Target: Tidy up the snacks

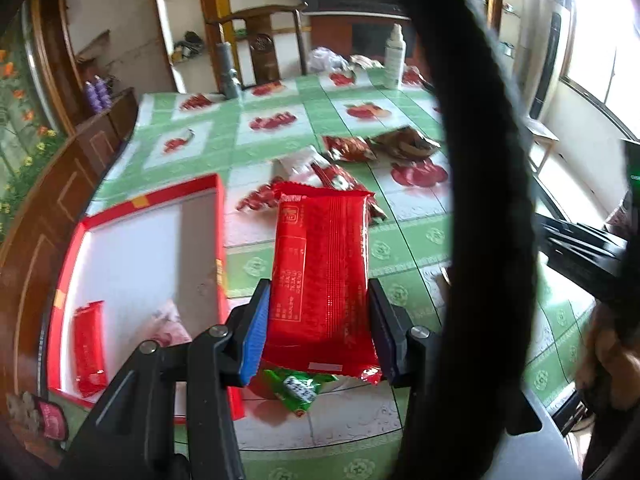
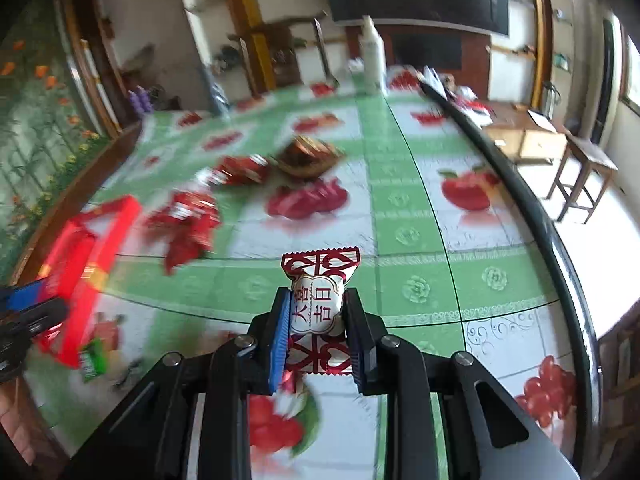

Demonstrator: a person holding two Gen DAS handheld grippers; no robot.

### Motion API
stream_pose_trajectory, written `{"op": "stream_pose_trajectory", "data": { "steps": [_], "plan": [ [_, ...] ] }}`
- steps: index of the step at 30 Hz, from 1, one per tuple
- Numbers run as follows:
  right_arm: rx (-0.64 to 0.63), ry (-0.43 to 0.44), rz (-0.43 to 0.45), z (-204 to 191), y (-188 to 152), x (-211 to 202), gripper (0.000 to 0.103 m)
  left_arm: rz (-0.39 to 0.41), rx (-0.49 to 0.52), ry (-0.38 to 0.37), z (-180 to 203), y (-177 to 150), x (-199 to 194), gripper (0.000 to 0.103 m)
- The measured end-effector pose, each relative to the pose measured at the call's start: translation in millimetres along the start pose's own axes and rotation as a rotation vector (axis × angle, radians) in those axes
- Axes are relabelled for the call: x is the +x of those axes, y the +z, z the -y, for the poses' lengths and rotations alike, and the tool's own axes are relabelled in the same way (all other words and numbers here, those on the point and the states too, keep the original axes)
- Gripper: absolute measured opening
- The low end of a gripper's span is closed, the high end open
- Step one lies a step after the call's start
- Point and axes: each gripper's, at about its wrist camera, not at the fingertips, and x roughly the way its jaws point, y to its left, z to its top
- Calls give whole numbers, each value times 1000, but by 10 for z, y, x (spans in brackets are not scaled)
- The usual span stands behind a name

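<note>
My left tongs (image 1: 319,326) pinch a glossy red flat packet (image 1: 322,276); right tongs (image 2: 316,344) pinch a white-and-red pillow candy (image 2: 318,308), crimped ends; desk (image 2: 420,216) cloth shiny.

A white and red candy wrapper (image 2: 318,309) reads 大喜吉日 in red characters; print on the red packet (image 1: 320,276) and green packet (image 1: 298,390) is too blurred to read.
</note>
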Motion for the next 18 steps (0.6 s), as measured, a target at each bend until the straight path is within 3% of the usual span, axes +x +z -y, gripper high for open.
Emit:
{"op": "stream_pose_trajectory", "data": {
  "steps": [3, 4, 5, 12, 15, 16, 17, 18],
  "plan": [
    [-56, 16, 35, -209, -4, -217, 25, 31, -9, 31, -19, 9, -86, 47],
    [-79, 15, 41, -290, -7, -260, 25, 44, -11, 48, -30, 7, -118, 35],
    [-108, 10, 47, -386, -18, -305, 25, 50, -15, 62, -51, 7, -137, 31],
    [-222, 14, 59, -802, -77, -350, 25, 36, -50, 67, -210, -48, -140, 31],
    [-213, 26, 51, -782, -85, -321, 25, 1, -64, 19, -272, -78, -57, 32],
    [-200, 35, 45, -751, -84, -305, 25, -12, -68, 16, -289, -86, -12, 35],
    [-183, 44, 38, -708, -85, -298, 25, -25, -66, 10, -287, -90, 31, 48],
    [-174, 44, 36, -689, -96, -310, 25, -44, -67, 3, -289, -94, 95, 54]
  ]
}}
